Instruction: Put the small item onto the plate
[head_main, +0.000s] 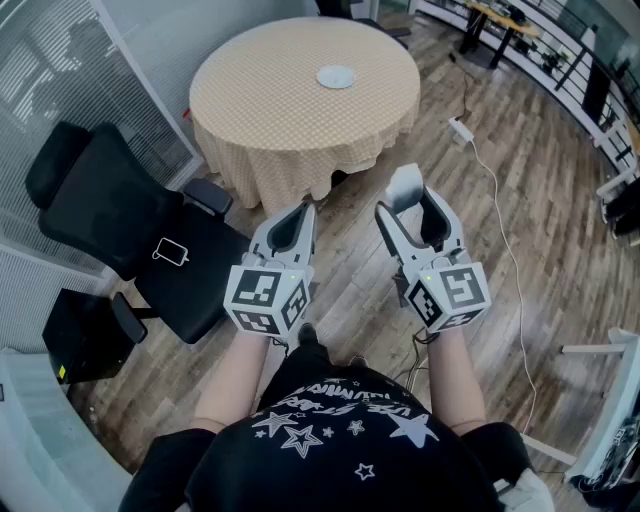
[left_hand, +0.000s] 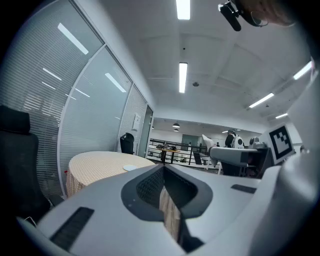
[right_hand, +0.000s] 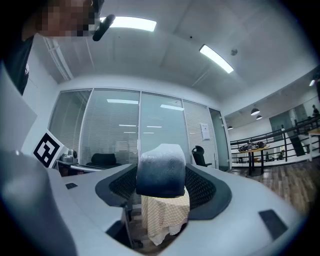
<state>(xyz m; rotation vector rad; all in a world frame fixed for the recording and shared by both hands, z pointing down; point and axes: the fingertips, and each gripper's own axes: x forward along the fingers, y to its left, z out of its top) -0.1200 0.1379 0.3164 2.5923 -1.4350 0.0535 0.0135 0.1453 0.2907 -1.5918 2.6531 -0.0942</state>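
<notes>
My right gripper is clamped on the small item, held above the floor. My left gripper is closed and empty. The plate sits bare on the round table, well ahead; carrying and placing remain.

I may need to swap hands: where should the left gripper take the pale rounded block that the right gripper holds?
By its rounded free end. The pale rounded block sticks out past the fingers of the right gripper, which cover its lower sides, so the left gripper should probably come from ahead.
</notes>
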